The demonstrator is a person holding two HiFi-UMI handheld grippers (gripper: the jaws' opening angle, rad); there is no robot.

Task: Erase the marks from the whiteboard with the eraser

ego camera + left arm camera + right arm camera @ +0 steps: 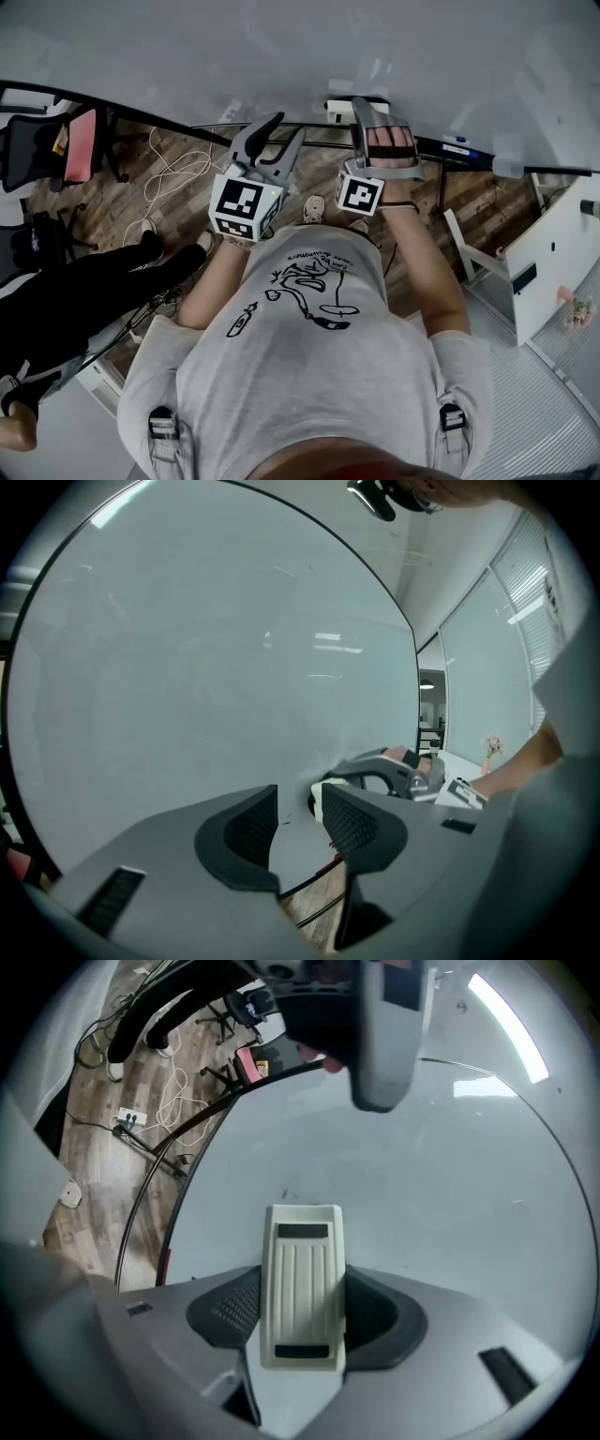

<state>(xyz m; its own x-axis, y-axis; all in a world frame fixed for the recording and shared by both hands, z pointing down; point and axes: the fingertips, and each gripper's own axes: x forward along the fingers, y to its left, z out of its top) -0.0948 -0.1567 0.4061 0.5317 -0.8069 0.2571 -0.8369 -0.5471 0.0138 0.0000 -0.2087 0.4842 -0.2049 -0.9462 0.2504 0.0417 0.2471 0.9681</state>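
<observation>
The whiteboard (300,47) fills the top of the head view, pale grey, and I make out no large marks on it. The cream ribbed eraser (302,1279) sits upright between the jaws of my right gripper (302,1309), which is shut on it. It is held close to the whiteboard (431,1194), just below a tiny dark mark (286,1194). In the head view the right gripper (366,111) is near the board's lower edge. My left gripper (284,131) hangs beside it, open and empty. In its own view the left gripper (295,822) faces the whiteboard (206,667).
Office chairs (56,150) and loose cables (178,164) lie on the wooden floor at the left. Another person's dark-clad leg (84,281) is at the lower left. A white cabinet (553,253) stands at the right. A marker (457,144) rests on the board's rail.
</observation>
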